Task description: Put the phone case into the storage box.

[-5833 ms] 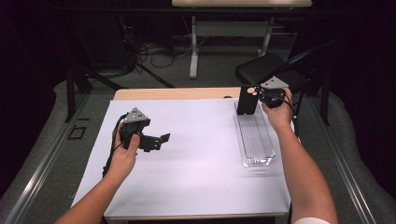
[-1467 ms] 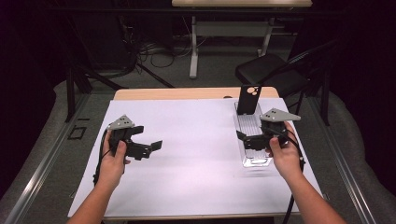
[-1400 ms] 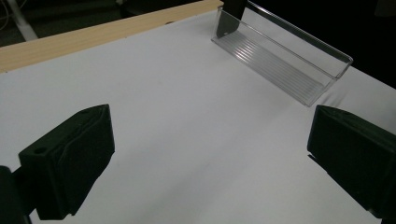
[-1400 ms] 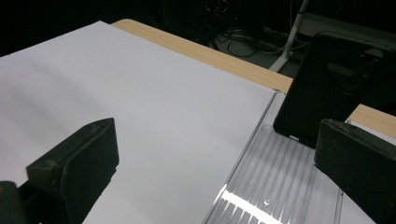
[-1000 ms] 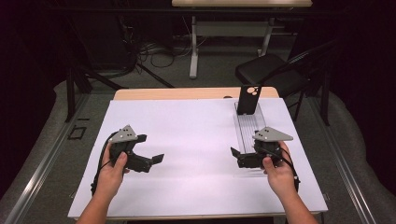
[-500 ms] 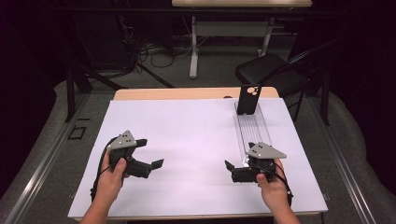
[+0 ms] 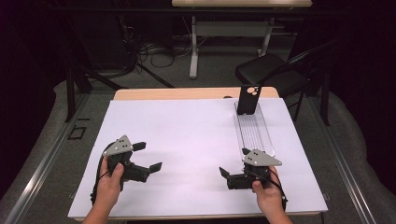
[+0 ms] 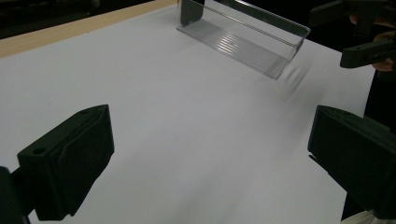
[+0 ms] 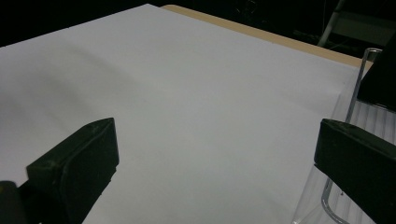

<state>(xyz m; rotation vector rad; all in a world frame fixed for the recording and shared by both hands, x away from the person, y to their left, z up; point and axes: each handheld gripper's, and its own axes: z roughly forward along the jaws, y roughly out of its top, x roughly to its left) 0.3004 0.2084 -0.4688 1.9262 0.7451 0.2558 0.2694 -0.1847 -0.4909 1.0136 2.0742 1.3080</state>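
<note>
A clear plastic tray (image 7: pixel 254 130) lies lengthwise on the right of the white-covered table (image 7: pixel 196 121). A black flat object (image 7: pixel 247 99) stands upright at the tray's far end. My right gripper (image 7: pixel 234 162) is held low near the front edge, just left of the tray's near end, open and holding nothing. My left gripper (image 7: pixel 148 156) is at the front left, also open with nothing in it. In the left gripper view the tray (image 8: pixel 243 35) lies ahead, between wide-apart jaws. In the right gripper view the tray's clear wall (image 9: pixel 348 126) is at the right, beside the right-hand jaw.
A strip of bare wood (image 7: pixel 177 93) shows along the table's far edge. A black chair (image 7: pixel 271 74) stands behind the table at the right, with desk legs and cables on the floor farther back. The other hand's gripper (image 8: pixel 366 28) shows at the left gripper view's top right.
The right gripper left the black object at the tray's far end and drew back along the tray to the front. The left gripper also slid toward the near edge. Both stay open.
</note>
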